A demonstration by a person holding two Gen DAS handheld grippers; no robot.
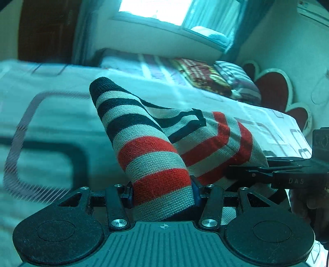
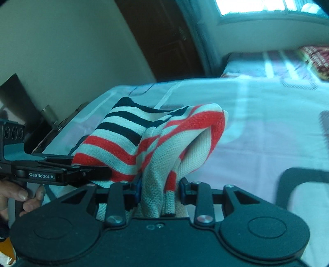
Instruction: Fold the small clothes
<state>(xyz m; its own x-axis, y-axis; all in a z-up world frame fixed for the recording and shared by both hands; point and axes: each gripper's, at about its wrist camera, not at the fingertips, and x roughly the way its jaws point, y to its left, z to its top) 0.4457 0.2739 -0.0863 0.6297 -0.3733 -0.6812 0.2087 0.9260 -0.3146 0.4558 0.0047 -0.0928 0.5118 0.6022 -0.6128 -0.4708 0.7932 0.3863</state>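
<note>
A small knitted garment [image 1: 148, 143] with black, red and pale stripes hangs bunched above the bed. My left gripper [image 1: 162, 195] is shut on one striped end of it. My right gripper [image 2: 159, 191] is shut on another bunch of the same garment [image 2: 156, 143]. The two grippers are close together: the right one shows in the left wrist view [image 1: 273, 172] at the garment's right side, and the left one shows in the right wrist view [image 2: 61, 172] at its left side. The cloth arches up between them, off the sheet.
A bed with a pale patterned sheet [image 1: 51, 127] lies below. Folded blankets and pillows [image 1: 216, 80] sit at its far end by red heart cushions [image 1: 273, 86]. A dark bedside stand [image 2: 47, 127] is left of the bed. A wooden door [image 2: 164, 41] and a window [image 1: 164, 10] are behind.
</note>
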